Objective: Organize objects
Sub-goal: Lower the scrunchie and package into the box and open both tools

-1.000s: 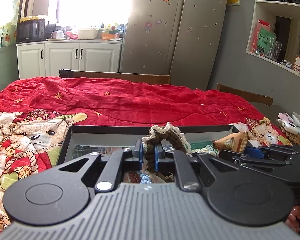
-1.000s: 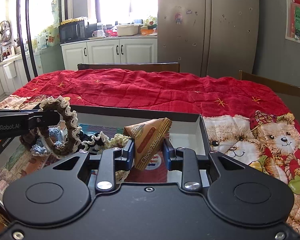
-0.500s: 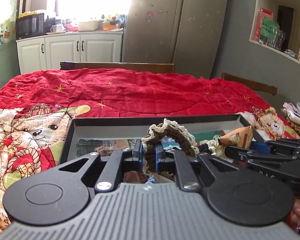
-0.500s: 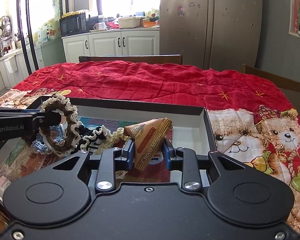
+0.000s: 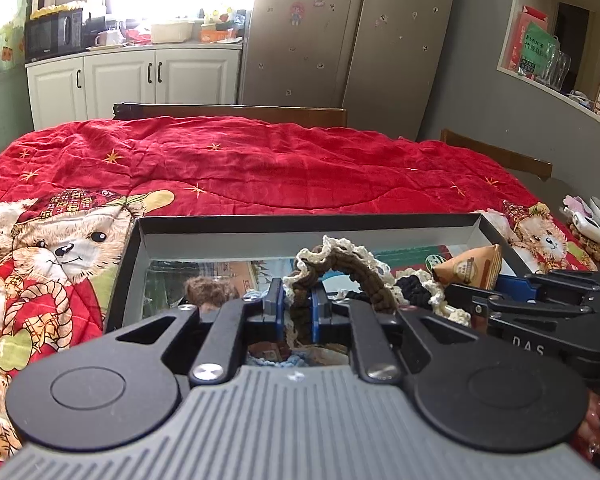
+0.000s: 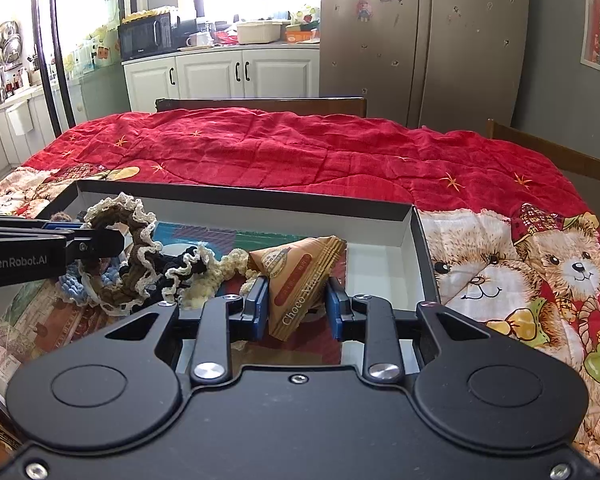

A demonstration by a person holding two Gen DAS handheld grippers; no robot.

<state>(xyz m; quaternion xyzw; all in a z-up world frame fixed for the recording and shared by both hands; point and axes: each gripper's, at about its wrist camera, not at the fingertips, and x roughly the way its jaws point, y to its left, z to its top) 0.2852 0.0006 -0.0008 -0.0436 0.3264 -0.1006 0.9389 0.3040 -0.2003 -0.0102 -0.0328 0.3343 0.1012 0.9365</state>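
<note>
My left gripper (image 5: 296, 300) is shut on a brown crochet scrunchie with a cream frill (image 5: 340, 266) and holds it above the open grey box (image 5: 300, 226); it also shows in the right wrist view (image 6: 120, 248). My right gripper (image 6: 298, 300) is shut on a tan triangular Choco snack packet (image 6: 296, 276), held over the box's right half (image 6: 404, 220). The packet also shows in the left wrist view (image 5: 470, 268). More crochet scrunchies, black, cream and blue (image 6: 192, 272), lie in the box below.
The box sits on a red quilt with bear prints (image 5: 240, 164). Small items (image 5: 588, 226) lie at the table's right edge. Wooden chair backs (image 6: 260, 104) stand beyond the far side. Cabinets and a fridge are behind.
Both grippers have sunk a little toward the box, still holding the scrunchie and the packet. The view of the box interior has widened.
</note>
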